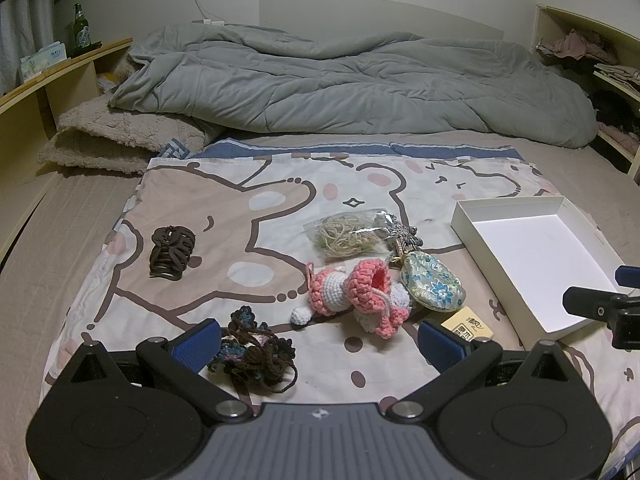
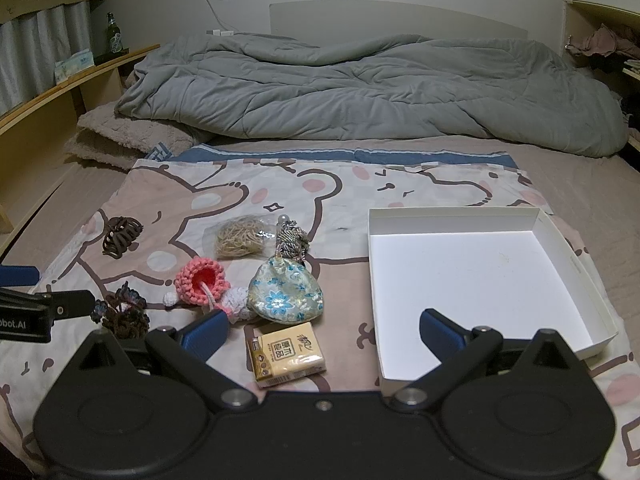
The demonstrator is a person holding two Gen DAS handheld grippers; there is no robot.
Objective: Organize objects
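Small objects lie on a bear-print sheet (image 1: 192,208): a brown hair claw (image 1: 171,253), a dark yarn piece (image 1: 256,350), a pink crochet doll (image 1: 352,294), a floral pouch (image 1: 434,286), a bag of cord (image 1: 346,234), a grey tassel (image 1: 400,232) and a tissue pack (image 2: 288,354). An empty white box (image 2: 480,280) sits to the right. My left gripper (image 1: 318,344) is open, empty, just short of the doll and yarn. My right gripper (image 2: 322,334) is open, empty, above the tissue pack and the box's near corner.
A grey duvet (image 1: 340,84) is bunched across the far half of the bed. A folded beige blanket (image 1: 116,140) lies at far left. Wooden shelves flank the bed, with a green bottle (image 1: 80,30) on the left one and clothes (image 1: 576,46) on the right.
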